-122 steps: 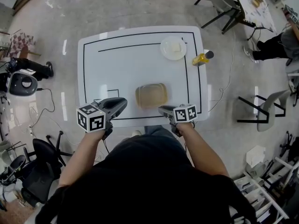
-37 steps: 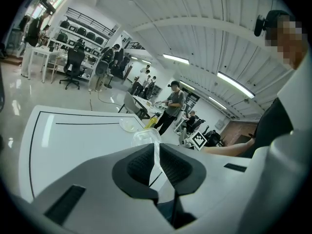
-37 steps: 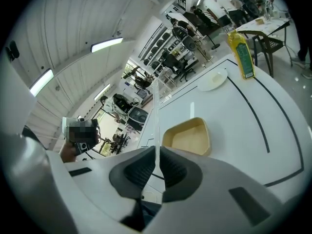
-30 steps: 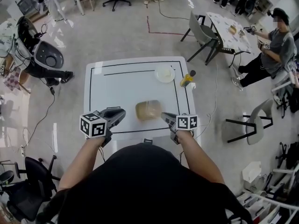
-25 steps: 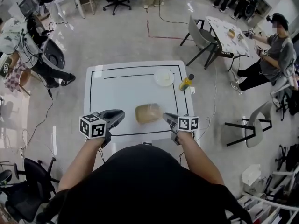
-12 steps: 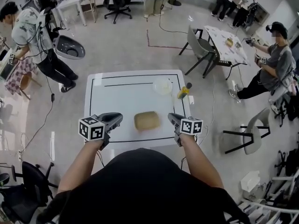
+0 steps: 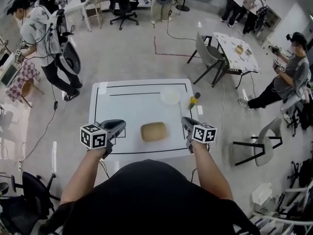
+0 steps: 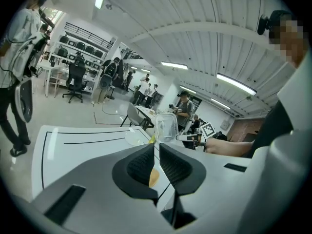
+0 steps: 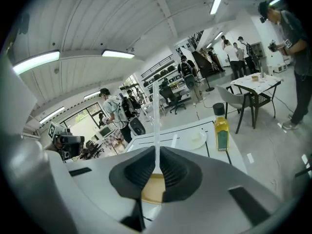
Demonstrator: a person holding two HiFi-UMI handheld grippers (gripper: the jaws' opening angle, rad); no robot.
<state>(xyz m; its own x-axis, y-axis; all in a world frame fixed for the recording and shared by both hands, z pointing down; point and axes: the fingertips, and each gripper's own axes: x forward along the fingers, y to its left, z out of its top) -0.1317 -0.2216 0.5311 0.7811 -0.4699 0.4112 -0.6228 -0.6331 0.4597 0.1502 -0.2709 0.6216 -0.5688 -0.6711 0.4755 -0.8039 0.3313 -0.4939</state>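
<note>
My left gripper (image 7: 122, 125) hovers over the near left edge of the white table (image 7: 124, 109). In the left gripper view it (image 8: 157, 156) is shut on a clear plastic spoon (image 8: 165, 126) that stands upright. Over the near right edge, my right gripper (image 7: 185, 121) is shut (image 9: 157, 162) on a thin clear plastic utensil (image 9: 155, 116), seen edge-on. Between the two lies a tan tray (image 7: 154, 131), also glimpsed below the right jaws (image 9: 152, 190). A white plate (image 7: 170, 96) and a yellow bottle (image 7: 192, 101) stand at the far right; both show in the right gripper view, plate (image 9: 193, 140) and bottle (image 9: 221, 133).
A person (image 7: 46, 38) stands off the table's far left corner. Grey chairs (image 7: 208, 50) and a second table (image 7: 234, 50) stand at the back right, with another chair (image 7: 257, 141) right of my table. A black office chair (image 7: 22, 204) is at the lower left.
The head view has pulled back and the table looks smaller. Both grippers have tilted upward, still shut on their utensils. The person at the left has walked closer to the table.
</note>
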